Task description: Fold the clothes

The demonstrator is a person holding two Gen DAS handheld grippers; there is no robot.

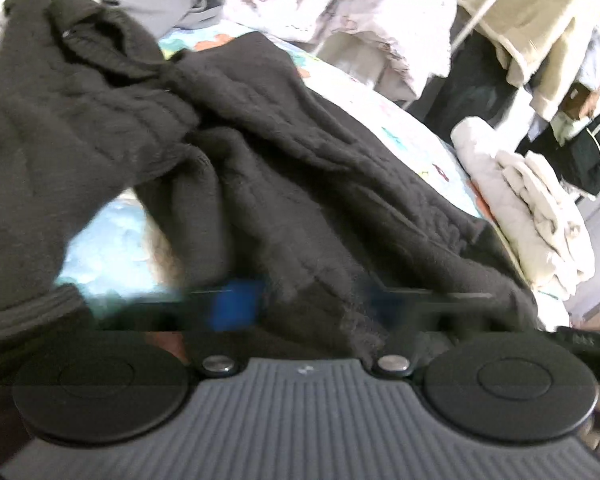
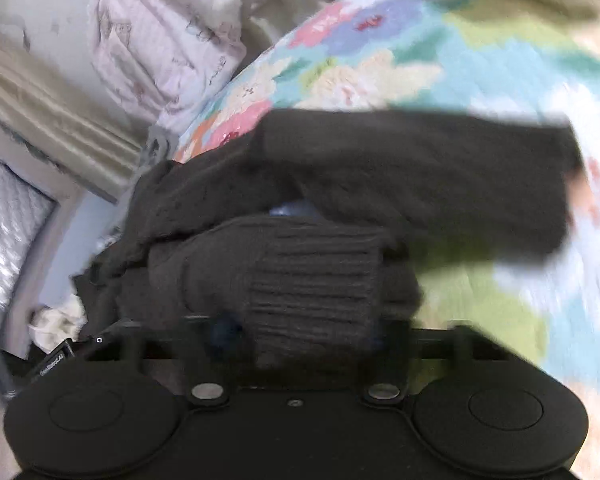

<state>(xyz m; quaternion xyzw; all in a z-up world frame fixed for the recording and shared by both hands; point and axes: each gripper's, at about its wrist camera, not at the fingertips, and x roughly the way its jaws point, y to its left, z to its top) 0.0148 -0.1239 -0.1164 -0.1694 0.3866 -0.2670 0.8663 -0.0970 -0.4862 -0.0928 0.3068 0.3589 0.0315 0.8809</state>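
**Left wrist view: dark sweater spread over the patterned bed**

From the left wrist camera we saw a dark knitted sweater [image 1: 300,152] lying rumpled across a bed cover [image 1: 412,136] printed in pale blue and other bright patches. Its fabric ran down to the left gripper [image 1: 312,304], whose blue-tipped fingers [image 1: 236,300] were smeared by motion blur. Cloth sat between them, so we judged the jaws closed on the sweater's edge. A ribbed cuff [image 1: 56,300] hung at the lower left of that view. Behind the sweater lay a grey garment [image 1: 156,0], partly under its upper folds. To the right of the bed we saw a stack of cream-coloured folded cloth [image 1: 528,204] and, beyond it, pale clothing hanging on a rack [image 1: 532,28].

From the right wrist camera the same sweater [image 2: 420,176] showed as a dark band stretched over the flowered cover [image 2: 480,60]. A ribbed knitted end [image 2: 312,280] bunched directly over the right gripper [image 2: 300,328], hiding its fingers almost wholly. We could not tell whether those jaws were closed or apart. At the upper left of this view sat a pale pink quilted bundle [image 2: 160,36] beside the bed's edge. The whole frame was blurred.
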